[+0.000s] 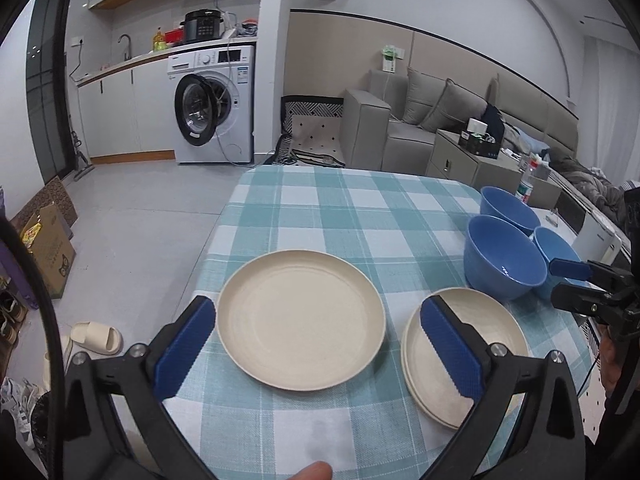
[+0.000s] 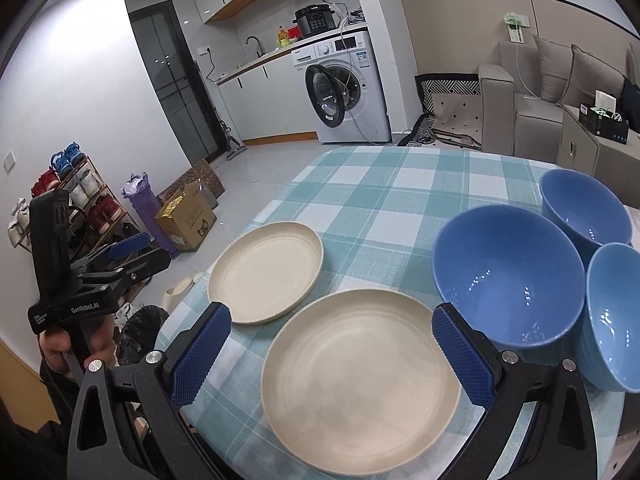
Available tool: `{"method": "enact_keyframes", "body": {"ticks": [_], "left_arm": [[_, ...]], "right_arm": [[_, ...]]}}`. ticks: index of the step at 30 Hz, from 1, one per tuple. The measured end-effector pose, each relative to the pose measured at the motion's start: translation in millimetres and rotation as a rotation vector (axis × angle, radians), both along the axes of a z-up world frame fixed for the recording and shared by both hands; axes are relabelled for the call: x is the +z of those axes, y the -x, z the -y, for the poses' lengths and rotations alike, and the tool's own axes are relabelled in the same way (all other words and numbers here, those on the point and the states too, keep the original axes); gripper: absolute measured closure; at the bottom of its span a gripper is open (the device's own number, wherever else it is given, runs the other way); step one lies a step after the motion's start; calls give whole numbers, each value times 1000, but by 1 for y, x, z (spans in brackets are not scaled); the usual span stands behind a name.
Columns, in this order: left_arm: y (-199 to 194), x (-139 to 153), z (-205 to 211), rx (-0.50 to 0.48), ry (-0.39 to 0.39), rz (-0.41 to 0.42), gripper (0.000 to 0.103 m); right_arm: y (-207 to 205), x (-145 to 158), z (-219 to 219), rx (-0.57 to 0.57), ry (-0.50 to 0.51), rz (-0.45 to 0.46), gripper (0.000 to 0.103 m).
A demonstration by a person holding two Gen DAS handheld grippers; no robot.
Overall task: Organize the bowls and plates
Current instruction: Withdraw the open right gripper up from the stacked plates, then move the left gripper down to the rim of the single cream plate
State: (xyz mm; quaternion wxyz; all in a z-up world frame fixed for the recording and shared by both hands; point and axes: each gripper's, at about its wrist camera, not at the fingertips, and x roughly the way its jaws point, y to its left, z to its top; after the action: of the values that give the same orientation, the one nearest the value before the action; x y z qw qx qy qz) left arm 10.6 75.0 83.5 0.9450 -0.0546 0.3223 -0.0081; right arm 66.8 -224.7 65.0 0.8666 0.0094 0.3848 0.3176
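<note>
A single cream plate [image 1: 301, 320] lies on the checked tablecloth, framed by my open left gripper [image 1: 320, 344], which is empty. A stack of two cream plates [image 1: 496, 328] sits to its right. In the right wrist view that stack [image 2: 364, 380] lies between the fingers of my open, empty right gripper [image 2: 332, 360], and the single plate [image 2: 266, 270] lies beyond it to the left. Three blue bowls stand at the right: a big near one [image 2: 508, 276], a far one [image 2: 584, 204] and one at the edge [image 2: 616, 312].
The table [image 1: 340, 208] has its left edge near the single plate and its far edge toward a washing machine [image 1: 216, 104]. A sofa [image 1: 420, 116] is behind. A cardboard box [image 2: 188, 216] and shoe rack [image 2: 76, 200] stand on the floor at left.
</note>
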Motion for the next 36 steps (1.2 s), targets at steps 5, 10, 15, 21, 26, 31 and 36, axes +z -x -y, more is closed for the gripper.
{"method": "enact_keyframes", "body": {"ticks": [5,10,15,21,26,31,36], "left_arm": [[-9,-4,-15,36,1,-8,0],[-17,-17,-31,101,-6,-49,0],[-26,-30,-41,135,0,-80,0],[-34,-43,-47,157,10,-124,0],[-38,-51,-53,169,19,-144,0],[-41,-60,-63,188,31,-166,0],[-44,-66,-70,200,49,-178,0]], "right_arm": [[-10,4,-17,4,3,4,1],[-15,5,-35,12,26,22,1],[-20,1,-50,41,65,34,1],[-34,-10,-62,39,90,19,1],[-48,-21,-73,38,99,-4,1],[-61,-35,-86,33,118,-32,1],[-71,-47,-96,33,126,-56,1]]}}
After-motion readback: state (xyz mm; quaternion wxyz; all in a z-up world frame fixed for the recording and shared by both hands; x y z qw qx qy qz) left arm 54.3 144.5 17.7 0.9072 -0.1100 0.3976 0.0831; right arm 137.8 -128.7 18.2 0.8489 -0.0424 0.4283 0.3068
